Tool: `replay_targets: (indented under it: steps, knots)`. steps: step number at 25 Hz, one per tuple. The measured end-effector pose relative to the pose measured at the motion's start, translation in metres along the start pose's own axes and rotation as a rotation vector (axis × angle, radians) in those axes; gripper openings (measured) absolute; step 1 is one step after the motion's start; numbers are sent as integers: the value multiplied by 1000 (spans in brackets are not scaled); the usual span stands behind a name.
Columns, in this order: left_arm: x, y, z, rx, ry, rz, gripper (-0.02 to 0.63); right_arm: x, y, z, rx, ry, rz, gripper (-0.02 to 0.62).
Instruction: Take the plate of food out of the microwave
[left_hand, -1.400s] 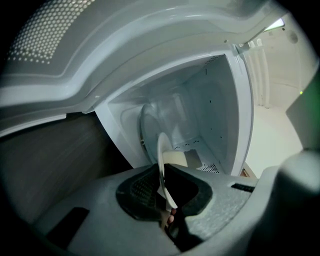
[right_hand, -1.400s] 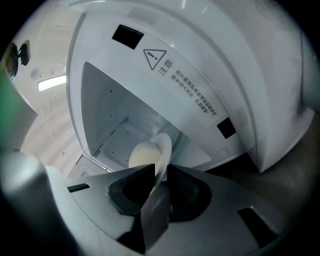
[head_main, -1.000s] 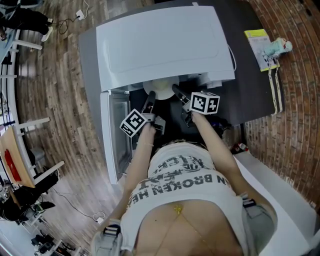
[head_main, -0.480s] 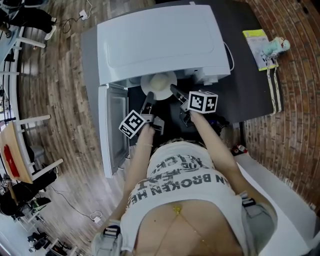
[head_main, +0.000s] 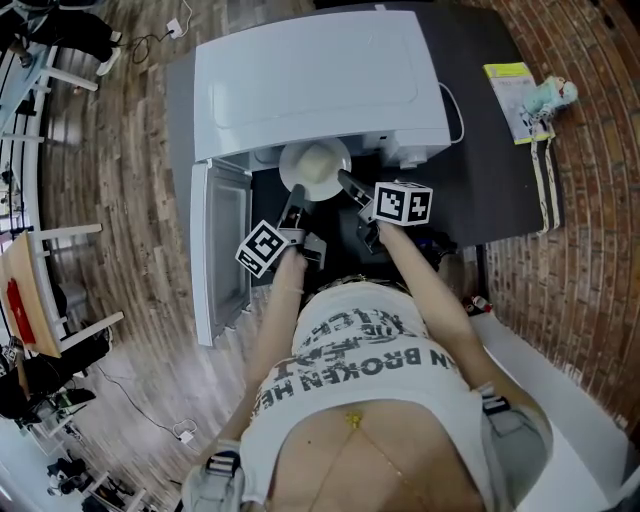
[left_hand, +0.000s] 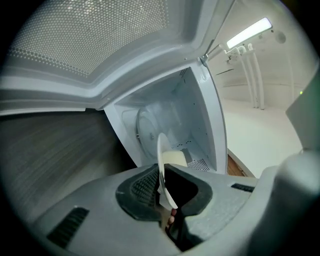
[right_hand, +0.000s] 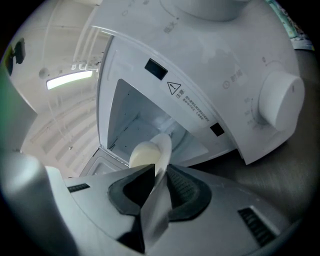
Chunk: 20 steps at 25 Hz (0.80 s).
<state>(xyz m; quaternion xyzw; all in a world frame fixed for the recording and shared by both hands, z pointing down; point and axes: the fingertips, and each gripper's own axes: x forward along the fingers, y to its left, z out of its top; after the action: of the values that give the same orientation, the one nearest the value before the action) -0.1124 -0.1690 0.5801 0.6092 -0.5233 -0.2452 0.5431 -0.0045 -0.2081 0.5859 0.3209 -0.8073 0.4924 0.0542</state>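
A white plate (head_main: 315, 170) bearing a pale yellow lump of food is held just outside the white microwave (head_main: 310, 80), in front of its open cavity. My left gripper (head_main: 294, 200) is shut on the plate's near left rim (left_hand: 162, 172). My right gripper (head_main: 345, 183) is shut on the plate's near right rim (right_hand: 159, 172). In both gripper views the plate shows edge-on between the jaws, with the food (right_hand: 142, 154) on it and the empty cavity (left_hand: 170, 120) behind.
The microwave door (head_main: 220, 245) hangs open to the left. The microwave stands on a dark table (head_main: 500, 170). A yellow-green packet (head_main: 520, 95) and a small pale figure (head_main: 550, 95) lie at the table's far right, near a brick wall (head_main: 590, 240).
The plate has come out of the microwave cavity toward me, from mostly hidden under the microwave's front edge to fully in view. Both grippers drew back with it.
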Motion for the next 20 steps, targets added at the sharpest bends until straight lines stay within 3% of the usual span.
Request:
replay_targets:
  steps: [20]
  knots:
    - [-27, -11, -50, -33, -128, 60, 31, -40, -7, -15, -47, 125, 66, 75]
